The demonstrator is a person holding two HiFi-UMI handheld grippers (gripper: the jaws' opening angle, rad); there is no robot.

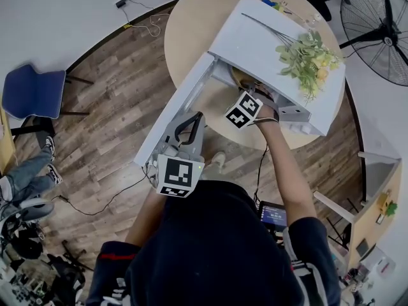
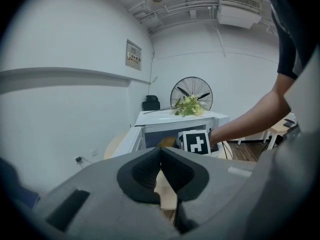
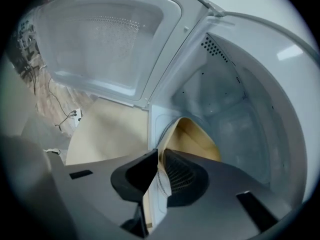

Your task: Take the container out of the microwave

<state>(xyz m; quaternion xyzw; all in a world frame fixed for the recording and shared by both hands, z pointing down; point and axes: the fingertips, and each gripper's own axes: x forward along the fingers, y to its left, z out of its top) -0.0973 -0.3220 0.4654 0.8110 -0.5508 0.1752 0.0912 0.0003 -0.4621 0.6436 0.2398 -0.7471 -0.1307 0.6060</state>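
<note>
The white microwave (image 1: 268,43) stands on a round table (image 1: 191,30) with its door (image 1: 172,107) swung open to the left. Inside sits a tan container (image 3: 197,139), also glimpsed from above (image 1: 244,80) and in the left gripper view (image 2: 167,142). My right gripper (image 3: 161,156) reaches into the cavity, pointing steeply down. Its jaws are closed on the container's near rim, one pad inside the wall and one outside. My left gripper (image 2: 160,151) hangs back by the door's outer edge (image 1: 193,118), shut and empty, facing the microwave (image 2: 170,118).
A bunch of artificial flowers (image 1: 306,56) lies on the microwave's top. A standing fan (image 1: 376,30) is beyond the table at the right. A blue chair (image 1: 32,91) and cables (image 1: 95,203) are on the wooden floor at the left. The cavity walls (image 3: 235,109) closely surround the container.
</note>
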